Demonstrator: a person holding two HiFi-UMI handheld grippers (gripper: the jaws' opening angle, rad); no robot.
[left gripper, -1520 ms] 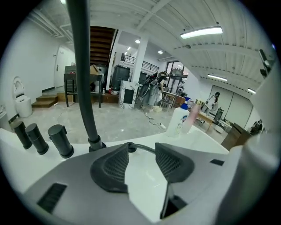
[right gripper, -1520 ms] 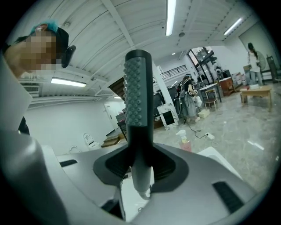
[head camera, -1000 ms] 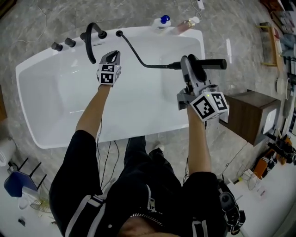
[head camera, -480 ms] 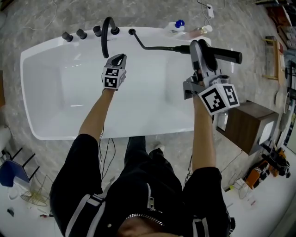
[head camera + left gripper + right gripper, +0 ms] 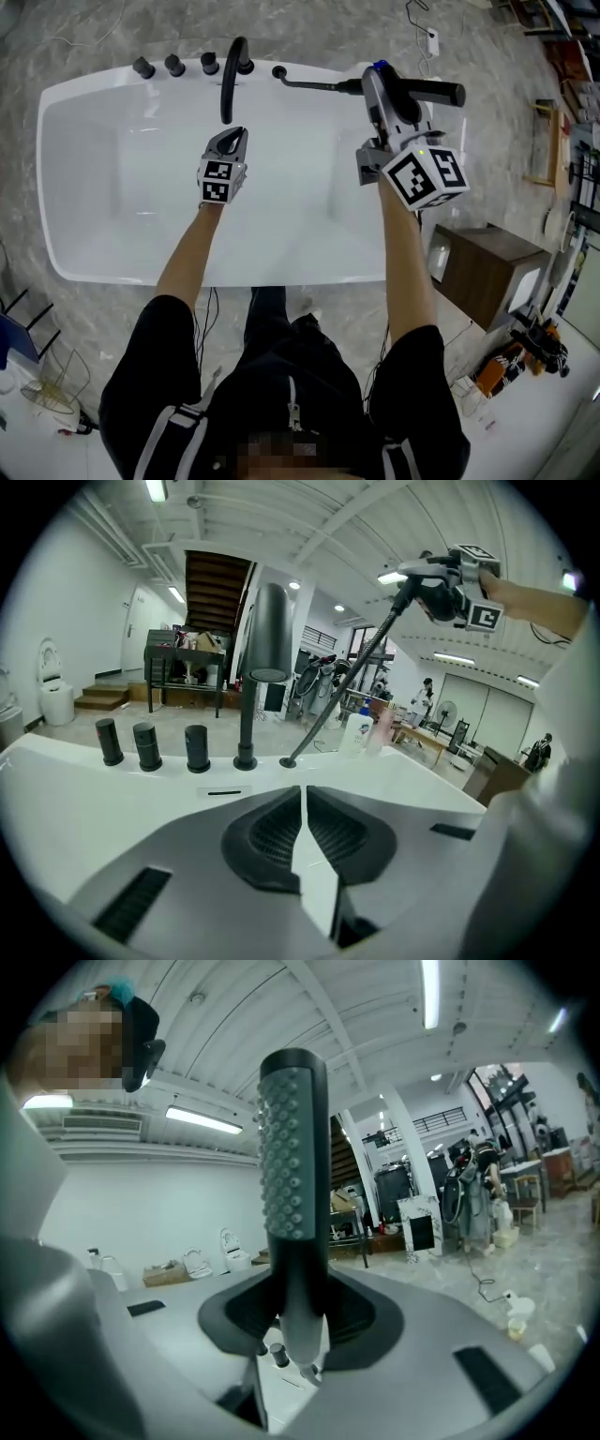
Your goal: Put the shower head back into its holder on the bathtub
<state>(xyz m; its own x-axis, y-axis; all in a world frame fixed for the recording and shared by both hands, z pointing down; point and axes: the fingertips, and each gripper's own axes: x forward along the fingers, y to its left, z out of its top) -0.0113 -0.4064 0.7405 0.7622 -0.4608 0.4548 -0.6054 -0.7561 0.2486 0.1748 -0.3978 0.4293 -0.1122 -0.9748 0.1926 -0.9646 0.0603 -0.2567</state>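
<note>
The right tongs [image 5: 382, 84], clamped on the shower head [image 5: 436, 92], have moved up to the bathtub's far rim [image 5: 309, 71]; the holder [image 5: 278, 72] lies left along the head's axis, nearer the shut, empty left tongs [image 5: 232, 139].

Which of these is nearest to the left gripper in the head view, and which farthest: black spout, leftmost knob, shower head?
1. The black spout, just ahead of the left gripper.
2. The leftmost knob, on the tub rim, to the left.
3. The shower head, far to the right.
</note>
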